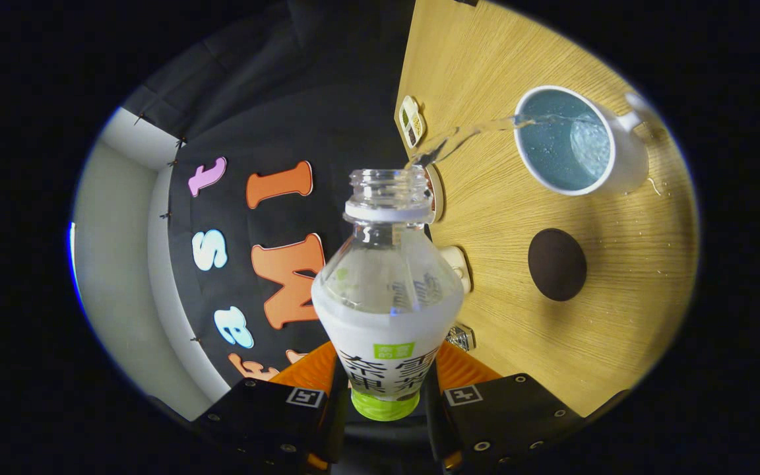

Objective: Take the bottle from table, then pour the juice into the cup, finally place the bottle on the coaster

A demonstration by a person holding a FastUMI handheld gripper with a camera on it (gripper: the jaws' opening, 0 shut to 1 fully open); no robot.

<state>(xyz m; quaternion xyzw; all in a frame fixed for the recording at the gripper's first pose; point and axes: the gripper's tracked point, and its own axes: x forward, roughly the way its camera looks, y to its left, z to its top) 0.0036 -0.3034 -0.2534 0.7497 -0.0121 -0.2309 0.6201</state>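
My gripper [385, 396] is shut on a clear plastic bottle [386, 290] with a white label and no cap, held between both fingers. The whole view is rolled, so the bottle is tipped sideways toward the wooden table [551, 369]. A thin clear stream [466, 132] leaves the bottle's open mouth and arcs into a white cup [574, 142] with a blue inside, which holds some liquid. A dark round coaster [557, 264] lies on the table beside the cup, nearer to the fingers.
Small objects sit along the table's edge by the bottle: a white and yellow tile [411, 121], a cream knob [456, 264] and a shiny metal piece [461, 336]. A few droplets [654, 188] lie on the wood by the cup. The booth's black cloth wall hangs behind.
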